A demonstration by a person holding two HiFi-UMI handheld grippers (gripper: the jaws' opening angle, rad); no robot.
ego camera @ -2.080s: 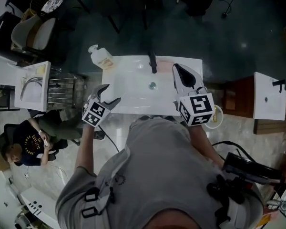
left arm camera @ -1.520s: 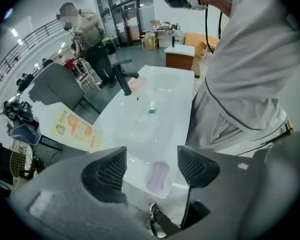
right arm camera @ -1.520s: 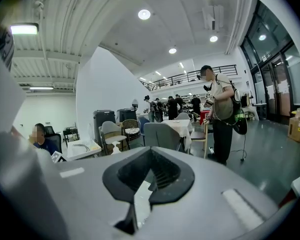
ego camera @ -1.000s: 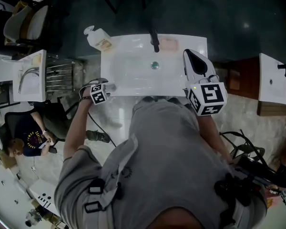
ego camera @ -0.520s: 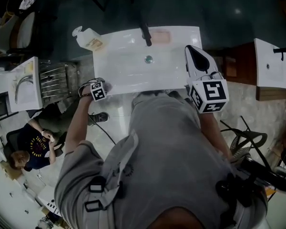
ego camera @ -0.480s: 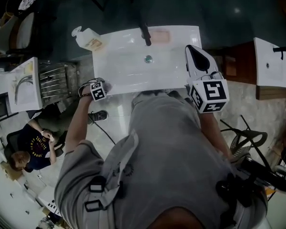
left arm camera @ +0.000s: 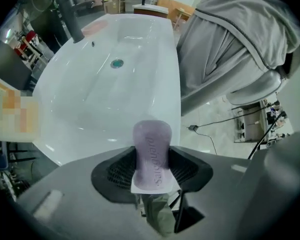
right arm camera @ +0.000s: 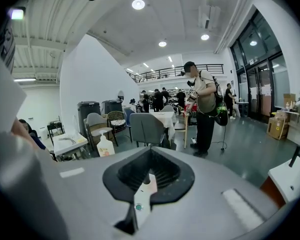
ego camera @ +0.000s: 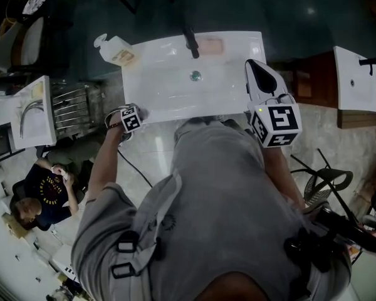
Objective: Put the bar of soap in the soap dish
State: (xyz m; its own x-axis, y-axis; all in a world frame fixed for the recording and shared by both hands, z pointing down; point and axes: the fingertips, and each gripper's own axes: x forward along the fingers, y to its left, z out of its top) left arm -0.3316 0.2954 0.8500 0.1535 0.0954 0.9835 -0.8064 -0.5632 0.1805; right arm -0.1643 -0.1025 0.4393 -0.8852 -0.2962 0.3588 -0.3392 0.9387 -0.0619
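A pale purple bar of soap (left arm camera: 151, 146) stands on end between the black pads of my left gripper (left arm camera: 152, 170). The jaws are closing and both pads touch its sides. In the head view the left gripper (ego camera: 136, 113) points down at the front left corner of the white sink (ego camera: 169, 83). The pinkish soap dish (ego camera: 211, 46) sits on the sink's back rim, just right of the dark tap (ego camera: 190, 41); it also shows far off as the soap dish (left arm camera: 95, 26). My right gripper (ego camera: 255, 74) hovers over the sink's right edge, shut and holding nothing (right arm camera: 149, 171).
A soap dispenser bottle (ego camera: 116, 50) stands at the sink's back left corner. The drain (left arm camera: 117, 63) lies mid-basin. A metal rack (ego camera: 75, 108) is left of the sink and a wooden stand (ego camera: 313, 86) right of it. People and chairs (right arm camera: 145, 126) fill the hall beyond.
My left gripper has dropped from above the basin to the sink's front left corner. The right gripper has stayed over the sink's right edge. The head view has shifted slightly.
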